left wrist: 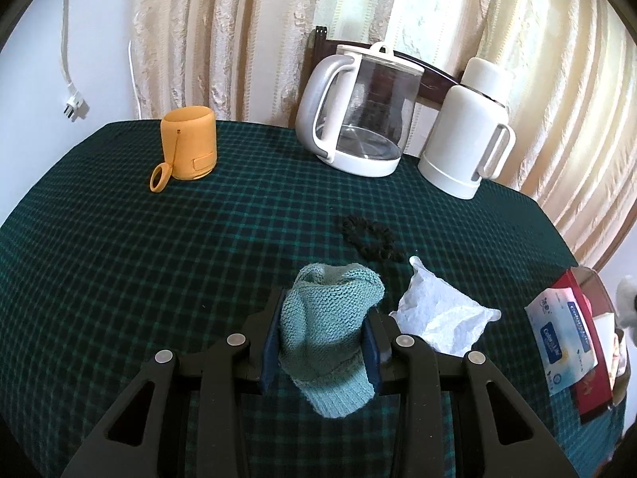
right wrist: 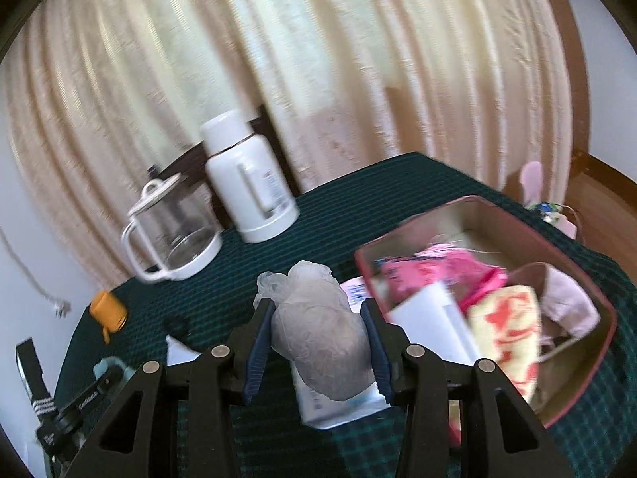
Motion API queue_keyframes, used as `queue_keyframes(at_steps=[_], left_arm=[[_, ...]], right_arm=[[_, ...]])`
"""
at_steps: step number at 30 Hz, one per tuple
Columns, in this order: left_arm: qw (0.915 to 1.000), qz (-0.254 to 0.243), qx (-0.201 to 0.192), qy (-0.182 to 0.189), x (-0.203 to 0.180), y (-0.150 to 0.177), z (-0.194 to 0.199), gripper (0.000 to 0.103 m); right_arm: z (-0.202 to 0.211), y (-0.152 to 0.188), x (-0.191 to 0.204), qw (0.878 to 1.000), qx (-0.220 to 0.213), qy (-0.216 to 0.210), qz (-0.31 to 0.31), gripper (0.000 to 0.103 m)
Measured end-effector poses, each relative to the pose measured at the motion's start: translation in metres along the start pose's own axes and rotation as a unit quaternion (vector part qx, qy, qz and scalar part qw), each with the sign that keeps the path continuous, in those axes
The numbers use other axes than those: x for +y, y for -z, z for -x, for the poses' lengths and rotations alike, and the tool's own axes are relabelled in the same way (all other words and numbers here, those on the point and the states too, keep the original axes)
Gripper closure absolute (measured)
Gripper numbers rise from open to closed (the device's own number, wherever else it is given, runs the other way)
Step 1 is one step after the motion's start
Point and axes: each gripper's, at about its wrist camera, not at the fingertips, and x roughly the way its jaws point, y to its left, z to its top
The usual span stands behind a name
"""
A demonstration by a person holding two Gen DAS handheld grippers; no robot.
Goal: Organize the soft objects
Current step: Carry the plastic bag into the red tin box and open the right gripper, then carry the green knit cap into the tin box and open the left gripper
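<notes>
Dark green checked cloth (left wrist: pixel 119 263) is covering the table and filling the lower part of both views. Nearest in the left wrist view, the left gripper (left wrist: pixel 323 330) is squeezing a teal knitted piece (left wrist: pixel 326 326) between its blue pads, the jaws standing close together and the knit bulging out above and hanging below them. Just beside it on the right, a crumpled white tissue (left wrist: pixel 442 310) is lying on the cloth, and a little further on a black scrunchie (left wrist: pixel 368 237) is resting flat. At the right edge a wet-wipe pack (left wrist: pixel 563 332) is leaning against a red box (left wrist: pixel 589 390). Further back, an orange cylinder (left wrist: pixel 189 143) with a looped strap is standing on the left, while a glass kettle (left wrist: pixel 354 111) and a white flask (left wrist: pixel 466 127) are sitting side by side near the far edge — cream curtains (left wrist: pixel 223 20) are hanging behind them. In the blurred right wrist view, the right gripper (right wrist: pixel 316 342) is holding a crumpled grey plastic bag (right wrist: pixel 318 330), its jaws partly apart and pressing on the bundle from both sides. That bundle is hovering over the wipe pack, just left of the red box — inside it, pink and yellow fabric items (right wrist: pixel 505 318) are lying packed together.
</notes>
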Motion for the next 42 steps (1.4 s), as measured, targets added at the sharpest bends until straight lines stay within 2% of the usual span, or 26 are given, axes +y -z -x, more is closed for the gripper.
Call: queue_keyframes(at_steps=[6, 13, 23, 25, 28, 33, 37, 42], left_arm=[[0.9999, -0.007, 0.010, -0.004, -0.005, 0.000, -0.005, 0.067], [0.9997, -0.024, 0.006, 0.006, -0.019, -0.004, 0.007, 0.067], [0.9985, -0.051, -0.003, 0.020, -0.045, -0.006, 0.021, 0.067], [0.9983, -0.053, -0.001, 0.023, -0.049, -0.006, 0.022, 0.067], [0.9981, -0.057, -0.001, 0.024, -0.056, -0.007, 0.024, 0.067], [0.9968, -0.071, 0.000, 0.036, -0.075, -0.008, 0.027, 0.067], [0.9949, -0.084, 0.001, 0.056, -0.093, -0.010, 0.030, 0.067], [0.9910, -0.105, 0.000, 0.083, -0.120, -0.012, 0.035, 0.067]], right_arm=[[0.018, -0.005, -0.035, 0.998, -0.027, 0.042, -0.030, 0.056], [0.028, -0.004, -0.083, 0.990, -0.041, 0.126, -0.057, 0.056], [0.016, 0.006, -0.119, 0.984, -0.029, 0.159, -0.077, 0.054], [0.015, 0.009, -0.122, 0.983, -0.028, 0.166, -0.072, 0.044], [0.021, 0.011, -0.126, 0.983, -0.038, 0.165, -0.073, 0.029], [0.035, 0.010, -0.125, 0.983, -0.061, 0.160, -0.066, 0.029], [0.042, 0.008, -0.130, 0.987, -0.063, 0.122, -0.085, 0.029], [0.047, 0.011, -0.136, 0.985, -0.070, 0.125, -0.093, 0.029]])
